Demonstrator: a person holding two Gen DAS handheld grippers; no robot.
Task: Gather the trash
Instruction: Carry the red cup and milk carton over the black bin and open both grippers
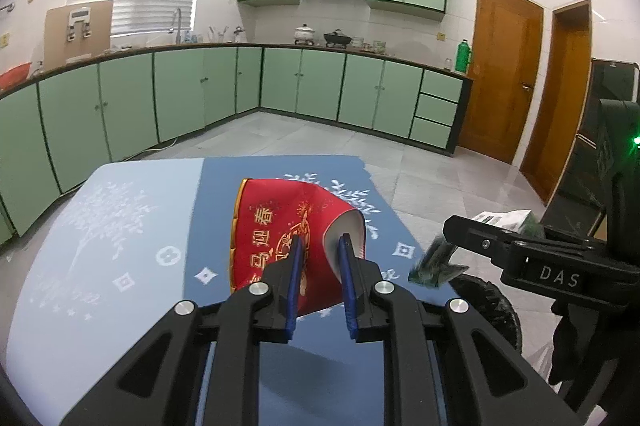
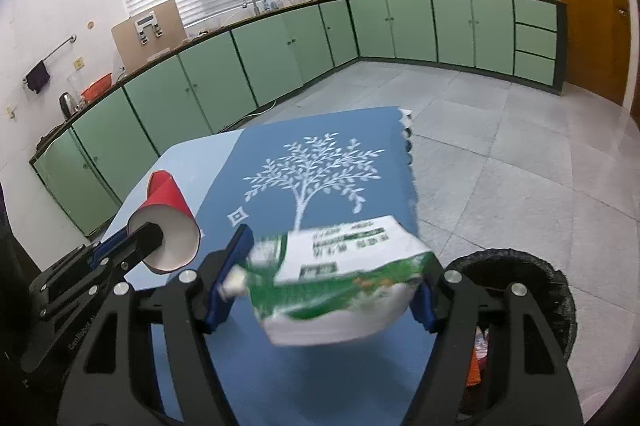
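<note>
A red paper cup with gold print lies sideways above the blue tablecloth. My left gripper is shut on its wall, one blue pad inside the mouth and one outside. The right wrist view shows the same cup at the left in the left gripper. My right gripper is shut on a crumpled green and white carton, lifted off the cloth. In the left wrist view the right gripper stands to the right, with the carton hanging from it.
A black round bin stands on the floor just right of the table, under the right gripper's side, and shows again as a dark bin rim. Green kitchen cabinets line the far walls. Grey tiled floor lies between.
</note>
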